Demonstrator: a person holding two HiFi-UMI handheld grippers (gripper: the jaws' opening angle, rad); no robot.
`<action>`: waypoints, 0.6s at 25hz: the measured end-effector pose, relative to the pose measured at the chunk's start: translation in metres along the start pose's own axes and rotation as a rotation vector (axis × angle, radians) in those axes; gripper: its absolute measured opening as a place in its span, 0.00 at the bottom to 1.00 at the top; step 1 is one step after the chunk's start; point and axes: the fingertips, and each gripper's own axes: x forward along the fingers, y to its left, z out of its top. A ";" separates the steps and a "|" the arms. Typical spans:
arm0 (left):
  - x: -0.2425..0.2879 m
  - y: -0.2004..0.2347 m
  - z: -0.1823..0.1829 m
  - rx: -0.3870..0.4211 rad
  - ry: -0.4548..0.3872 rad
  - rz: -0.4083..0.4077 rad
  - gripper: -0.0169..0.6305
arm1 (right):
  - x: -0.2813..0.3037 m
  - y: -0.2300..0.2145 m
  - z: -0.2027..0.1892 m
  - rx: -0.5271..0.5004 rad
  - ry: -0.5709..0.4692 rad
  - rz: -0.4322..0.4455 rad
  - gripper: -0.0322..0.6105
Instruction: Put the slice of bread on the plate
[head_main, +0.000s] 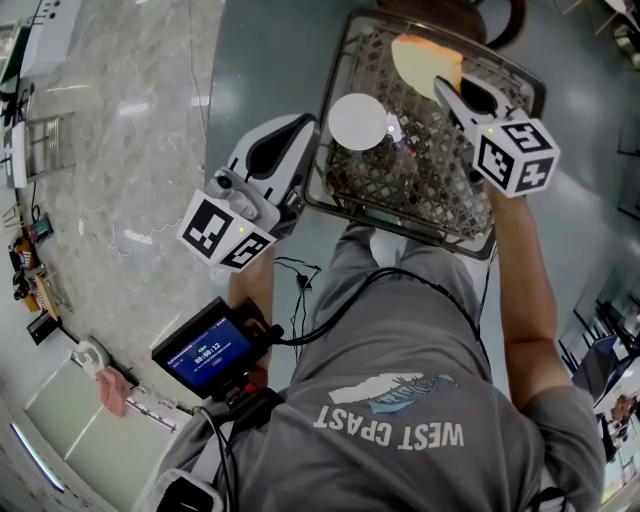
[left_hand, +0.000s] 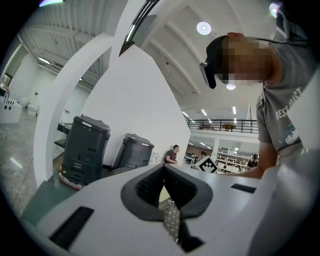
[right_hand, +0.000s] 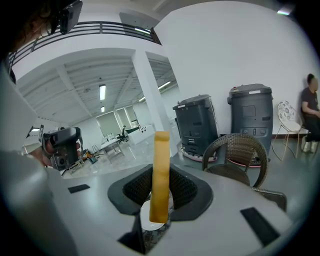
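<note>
A tan slice of bread (head_main: 425, 62) hangs over the far side of a square woven table (head_main: 400, 190), pinched by my right gripper (head_main: 445, 85). In the right gripper view the slice of bread (right_hand: 161, 145) stands edge-on between the dark pads of the right gripper (right_hand: 161, 172). A round white plate (head_main: 358, 121) lies on the table, just left of the bread; a piece of the plate (right_hand: 149, 223) shows below the slice. My left gripper (head_main: 300, 135) hovers at the table's left edge, and the left gripper (left_hand: 163, 172) has its pads together with nothing between them.
A wicker chair (right_hand: 235, 152) stands beyond the table, with two grey machines (right_hand: 197, 125) behind it. A small screen device (head_main: 208, 350) hangs at the person's left side. A marble floor (head_main: 120, 150) lies to the left.
</note>
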 end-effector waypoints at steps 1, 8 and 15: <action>0.001 0.001 0.001 -0.001 0.000 0.000 0.04 | 0.002 -0.001 -0.001 0.000 0.005 -0.002 0.19; 0.002 0.005 0.000 -0.015 0.008 0.002 0.04 | 0.013 -0.008 -0.010 -0.005 0.042 -0.016 0.19; 0.004 0.005 -0.003 -0.025 0.013 -0.003 0.04 | 0.021 -0.012 -0.015 -0.026 0.064 -0.032 0.19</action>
